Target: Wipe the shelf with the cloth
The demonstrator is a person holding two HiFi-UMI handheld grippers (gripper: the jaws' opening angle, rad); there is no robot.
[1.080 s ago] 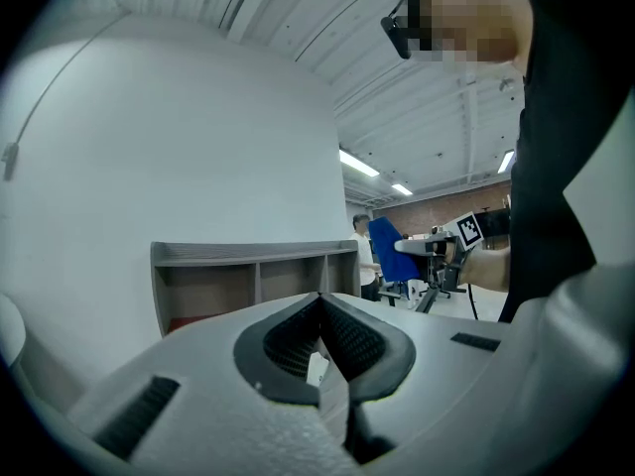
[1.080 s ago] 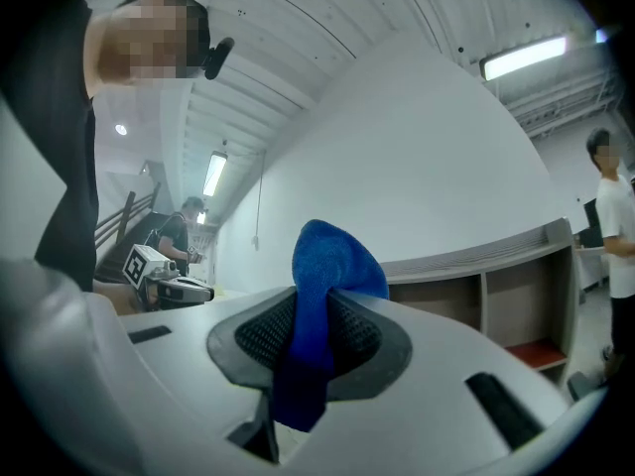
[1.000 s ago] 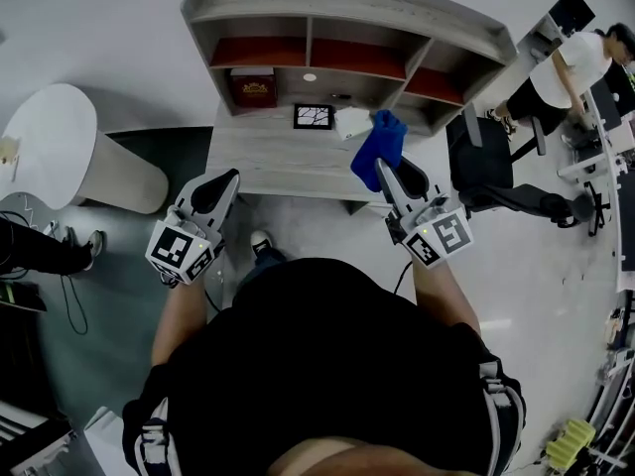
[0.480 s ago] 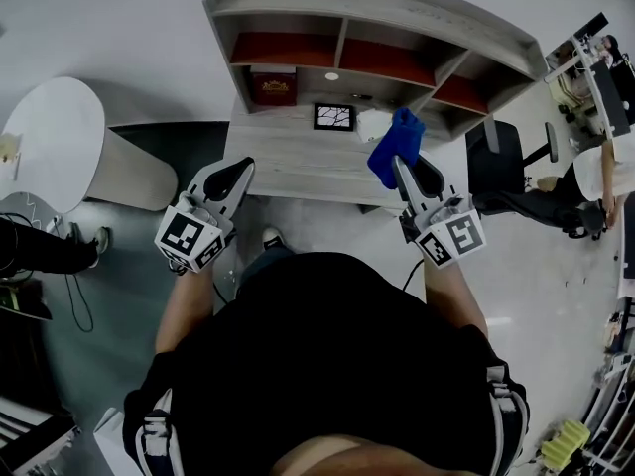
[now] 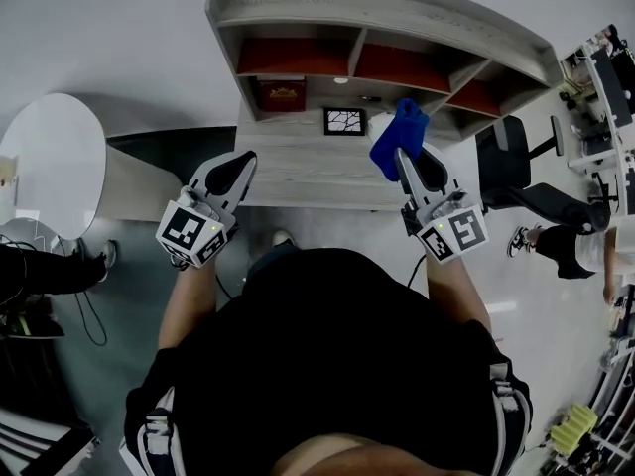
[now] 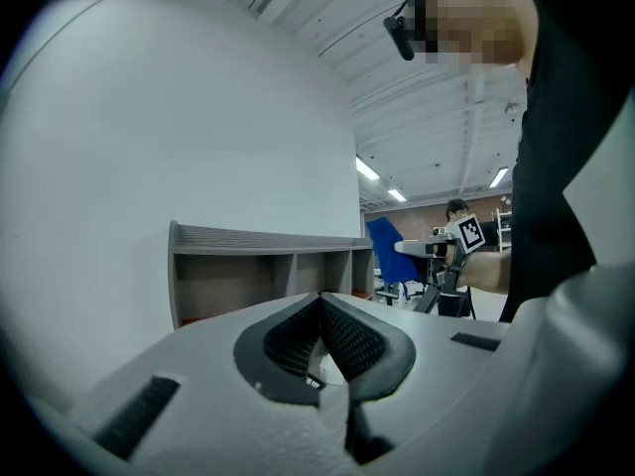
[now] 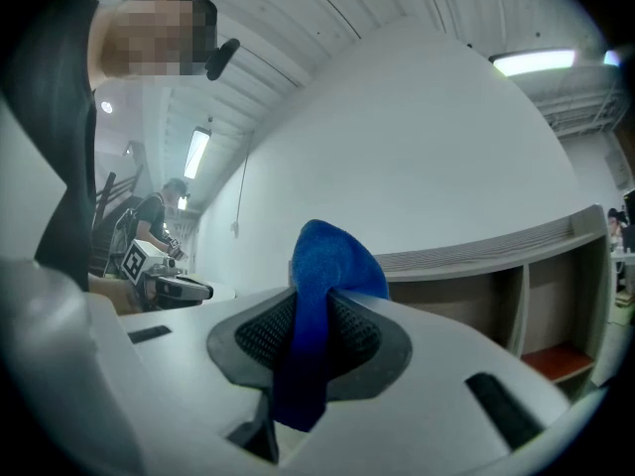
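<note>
**Facing the shelf, cloth clamped on the right**

Stands close to a pale wood-grain desk top [image 5: 298,167] carrying a grey wooden shelf unit [image 5: 397,13] with open compartments along its far side; looks steeply down on both tools.

Holds the right gripper [image 5: 409,162] over the near right part of the desk, pointing toward the shelf's right-hand compartments; grips a blue fabric cloth [image 5: 399,137] there, jaws pressed in against the fold with only the fabric's thickness between them. Shows, in the right gripper view, a rounded bunch of cloth rising past the jaw tips and a narrower tail running back down between the pads. Cannot tell whether the cloth touches the shelf or the desk (from above it merely overlaps the front of the compartments).

Carries the left gripper [image 5: 230,172] over the near left edge of the desk, well apart from the right one; has its jaws fully together, tips meeting, with nothing between them.

Elsewhere: a dark red box [image 5: 283,95] in the left compartment; a small black picture frame [image 5: 344,120] standing just right of it on the desk; a white round table [image 5: 50,167] far to the left; a black office chair [image 5: 501,157] right of the desk.
</note>
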